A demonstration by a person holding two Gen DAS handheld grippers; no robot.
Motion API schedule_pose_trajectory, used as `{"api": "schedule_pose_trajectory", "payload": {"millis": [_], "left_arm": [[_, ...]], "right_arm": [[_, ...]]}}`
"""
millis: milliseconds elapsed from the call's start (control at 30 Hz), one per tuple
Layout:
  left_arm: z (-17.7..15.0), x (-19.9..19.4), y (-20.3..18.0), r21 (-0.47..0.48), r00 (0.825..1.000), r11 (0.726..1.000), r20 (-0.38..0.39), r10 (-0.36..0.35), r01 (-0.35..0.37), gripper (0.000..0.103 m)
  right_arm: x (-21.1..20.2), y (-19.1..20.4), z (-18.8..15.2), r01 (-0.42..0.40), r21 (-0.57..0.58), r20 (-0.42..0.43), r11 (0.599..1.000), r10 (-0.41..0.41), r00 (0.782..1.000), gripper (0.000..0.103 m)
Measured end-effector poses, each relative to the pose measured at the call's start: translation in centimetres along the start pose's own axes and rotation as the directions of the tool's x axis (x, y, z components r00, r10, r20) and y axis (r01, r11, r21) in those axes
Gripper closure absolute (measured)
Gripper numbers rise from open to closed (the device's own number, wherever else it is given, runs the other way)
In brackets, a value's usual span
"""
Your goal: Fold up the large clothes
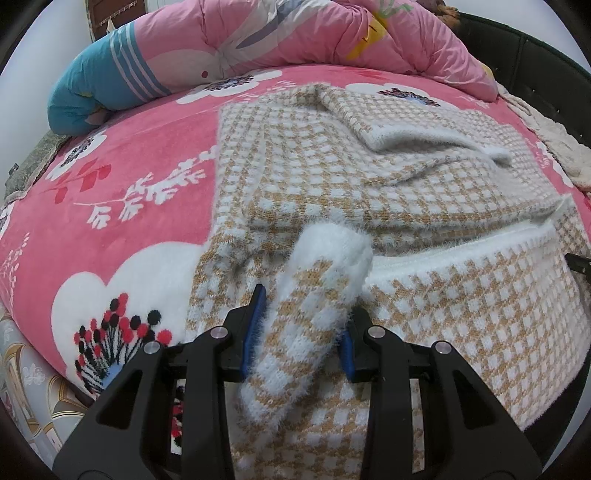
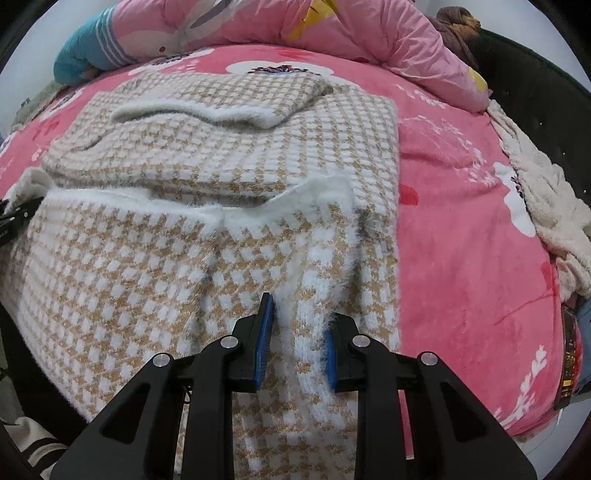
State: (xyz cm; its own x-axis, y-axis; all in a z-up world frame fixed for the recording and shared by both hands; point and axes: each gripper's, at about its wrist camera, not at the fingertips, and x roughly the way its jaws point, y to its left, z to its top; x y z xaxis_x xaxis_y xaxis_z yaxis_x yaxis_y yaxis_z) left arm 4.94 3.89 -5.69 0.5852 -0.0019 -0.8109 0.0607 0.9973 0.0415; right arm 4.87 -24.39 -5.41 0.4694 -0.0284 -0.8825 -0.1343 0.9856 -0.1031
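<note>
The checked sweater (image 1: 388,177) lies part-folded on the pink bedspread (image 1: 110,206). The left gripper (image 1: 303,325) and right gripper (image 2: 299,332), both narrowly parted, each pinch a hem bunch. Fuzzy knit at six o'clock may slip, skewing the fold.

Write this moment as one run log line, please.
stage: folding | item: checked sweater on bed | left gripper: shut on sweater fold | right gripper: shut on sweater edge

The sweater (image 1: 424,177) ahead of the black, blue-padded left gripper (image 1: 301,321) is tan-and-white check with fluffy white edging. Beneath it, the blanket (image 1: 122,155) is pink with white flowers; beyond lies a pink quilt (image 1: 295,33) with a teal striped end.
</note>
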Motion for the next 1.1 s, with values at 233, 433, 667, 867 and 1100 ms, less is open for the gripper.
{"api": "schedule_pose_trajectory", "payload": {"millis": [233,433,667,867,1100], "left_arm": [[0.0,0.0,0.0,0.002,1.0,1.0,-0.001,0.002,-0.002,0.069],[0.0,0.0,0.1,0.003,1.0,1.0,0.0,0.006,-0.006,0.069],[0.1,0.1,0.1,0.005,1.0,1.0,0.005,0.007,-0.007,0.068],[-0.3,-1.4,0.2,-0.006,0.997,1.0,0.079,0.015,-0.014,0.086],[-1.7,-6.8,0.5,0.033,0.972,0.999,0.233,-0.014,0.007,0.094]], "right_arm": [[0.0,-0.1,0.0,-0.001,0.003,-0.001,1.0,0.001,1.0,0.079],[0.1,-0.1,0.0,-0.002,0.005,0.0,1.0,0.002,1.0,0.079],[0.2,-0.1,-0.1,0.003,0.002,0.018,1.0,-0.003,1.0,0.08],[-1.9,-0.3,-1.1,0.011,0.034,0.086,0.999,-0.014,0.996,0.093],[-7.3,0.0,-2.8,0.031,0.049,0.212,0.998,-0.041,0.977,0.094]]}}
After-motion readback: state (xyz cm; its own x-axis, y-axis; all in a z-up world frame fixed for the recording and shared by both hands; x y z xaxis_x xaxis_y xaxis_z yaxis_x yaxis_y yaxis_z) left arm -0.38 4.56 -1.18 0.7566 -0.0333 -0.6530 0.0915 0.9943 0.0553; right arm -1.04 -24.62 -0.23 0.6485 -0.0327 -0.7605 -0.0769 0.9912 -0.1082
